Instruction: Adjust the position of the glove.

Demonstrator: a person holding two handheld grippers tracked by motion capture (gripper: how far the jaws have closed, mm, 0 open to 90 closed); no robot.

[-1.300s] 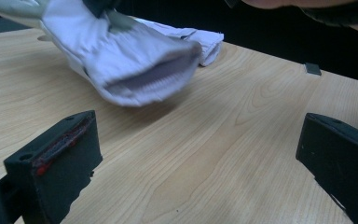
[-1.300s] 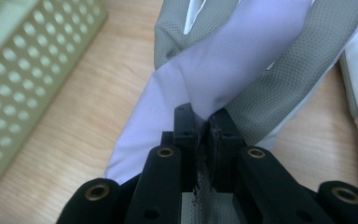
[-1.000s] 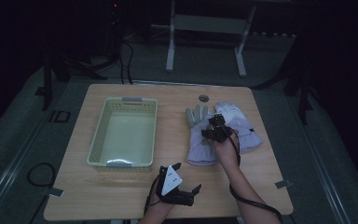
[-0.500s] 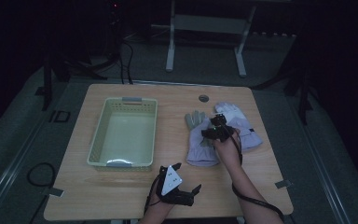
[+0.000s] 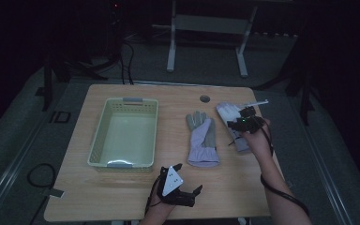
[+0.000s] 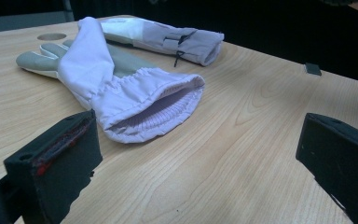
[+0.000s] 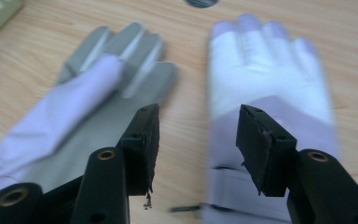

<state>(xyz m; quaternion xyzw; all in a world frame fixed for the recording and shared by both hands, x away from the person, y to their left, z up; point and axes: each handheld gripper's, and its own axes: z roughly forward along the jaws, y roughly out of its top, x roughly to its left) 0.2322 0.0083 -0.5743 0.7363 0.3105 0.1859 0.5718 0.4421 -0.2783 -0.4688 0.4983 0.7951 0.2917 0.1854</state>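
Right tongs [image 5: 242, 123] are hovering half-open, jaws just widened and empty, above the right glove [image 7: 265, 93]; left tongs [image 5: 183, 186] are waiting wide open (near edge). Next: gripping that glove's cuff, probably for the basket [image 5: 102, 136].

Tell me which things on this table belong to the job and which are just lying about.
In the job:
- right-hand glove, under the right gripper, whose jaws have just been opening with nothing between them
- left-hand glove, lying alongside, apart from it
- likely the basket, though nothing is in it

Lying about:
- round hole in the table
- left gripper, resting open at the near edge
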